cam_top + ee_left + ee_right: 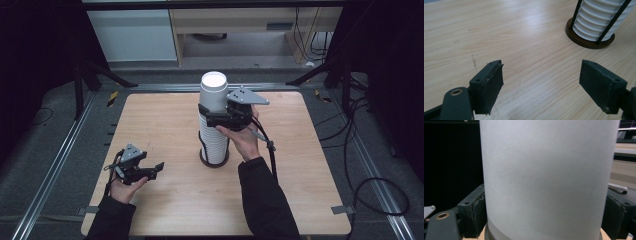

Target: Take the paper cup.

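At frame centre, the right gripper point(216, 113) clamps the top cup point(214, 90) of the upright stack point(214, 142); the left gripper point(150, 171), jaws wide, idles lower left.

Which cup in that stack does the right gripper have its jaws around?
The top cup, the upside-down one whose smooth wall stands clear above the ribbed stack in the holder. The right gripper has a jaw on each side of it.
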Demonstrator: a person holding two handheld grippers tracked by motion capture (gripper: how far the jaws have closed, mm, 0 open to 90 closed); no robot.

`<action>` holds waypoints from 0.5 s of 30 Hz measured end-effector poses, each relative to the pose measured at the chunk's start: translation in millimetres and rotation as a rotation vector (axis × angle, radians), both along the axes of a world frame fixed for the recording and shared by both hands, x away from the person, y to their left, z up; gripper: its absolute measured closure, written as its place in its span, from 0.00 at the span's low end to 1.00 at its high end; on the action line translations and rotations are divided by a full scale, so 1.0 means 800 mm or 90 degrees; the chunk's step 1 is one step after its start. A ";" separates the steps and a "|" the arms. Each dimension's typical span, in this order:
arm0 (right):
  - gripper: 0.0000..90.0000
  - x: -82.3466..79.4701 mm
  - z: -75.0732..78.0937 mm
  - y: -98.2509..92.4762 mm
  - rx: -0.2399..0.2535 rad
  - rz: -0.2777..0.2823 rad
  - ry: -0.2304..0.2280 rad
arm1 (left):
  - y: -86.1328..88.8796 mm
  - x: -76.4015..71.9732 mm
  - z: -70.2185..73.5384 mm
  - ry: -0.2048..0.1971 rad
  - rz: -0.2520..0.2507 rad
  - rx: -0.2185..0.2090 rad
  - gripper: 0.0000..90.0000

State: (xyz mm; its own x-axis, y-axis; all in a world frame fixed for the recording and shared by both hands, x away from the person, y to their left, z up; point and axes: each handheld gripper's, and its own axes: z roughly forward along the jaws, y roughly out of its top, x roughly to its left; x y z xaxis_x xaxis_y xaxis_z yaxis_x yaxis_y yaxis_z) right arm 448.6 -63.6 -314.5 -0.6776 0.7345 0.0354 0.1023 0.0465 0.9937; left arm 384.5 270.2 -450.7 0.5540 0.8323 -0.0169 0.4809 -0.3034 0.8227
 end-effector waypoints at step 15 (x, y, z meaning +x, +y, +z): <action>0.14 -0.004 0.036 -0.003 -0.007 0.004 -0.021 | 0.000 0.000 0.000 0.002 0.001 -0.003 0.21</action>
